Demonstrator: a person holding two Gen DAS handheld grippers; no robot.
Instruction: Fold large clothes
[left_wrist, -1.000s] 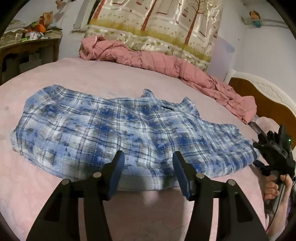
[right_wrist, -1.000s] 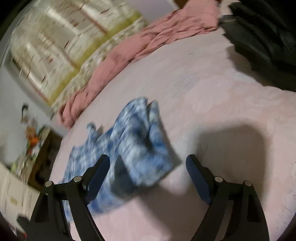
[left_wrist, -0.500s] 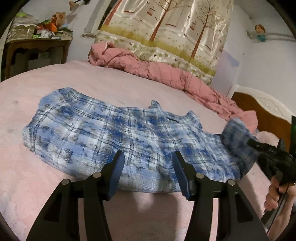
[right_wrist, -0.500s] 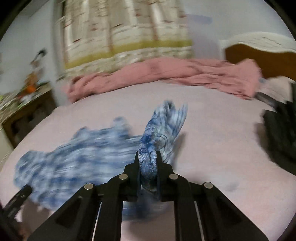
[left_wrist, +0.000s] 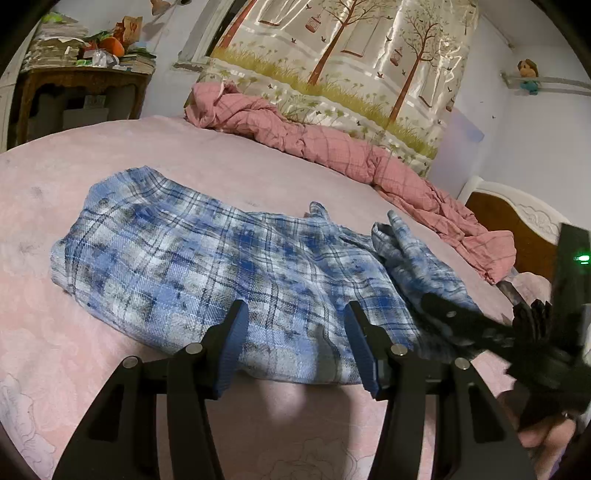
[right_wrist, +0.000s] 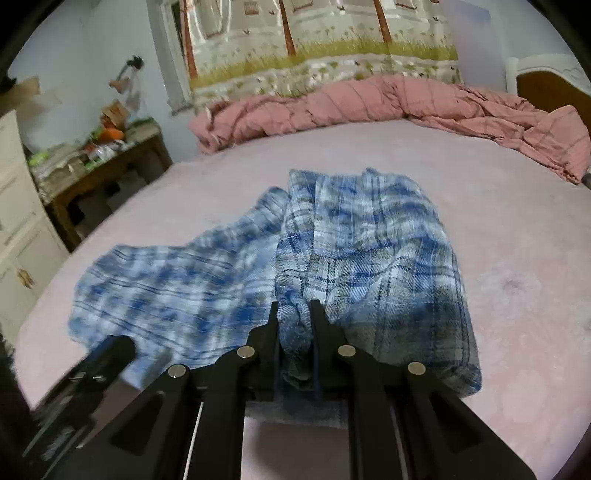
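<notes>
A blue plaid shirt (left_wrist: 207, 266) lies spread on the pink bed (left_wrist: 74, 362). My right gripper (right_wrist: 295, 325) is shut on a bunched piece of the shirt's right end, and that end (right_wrist: 369, 251) is lifted and folded over toward the shirt's middle. In the left wrist view the right gripper (left_wrist: 439, 310) comes in from the right, low over the shirt, with the raised flap (left_wrist: 413, 258) behind it. My left gripper (left_wrist: 299, 332) hovers open over the shirt's near hem, nothing between its fingers. It shows blurred at the lower left of the right wrist view (right_wrist: 92, 369).
A crumpled pink quilt (left_wrist: 332, 147) runs along the bed's far edge below a tree-print curtain (left_wrist: 351, 55). A cluttered wooden table (left_wrist: 81, 85) stands at the far left, a white cabinet (right_wrist: 18, 229) beside it. A wooden headboard (left_wrist: 517, 221) rises at the right.
My right gripper shut on the shirt's right end and carried it up and to the left over the shirt's body. My left gripper stayed open and almost still.
</notes>
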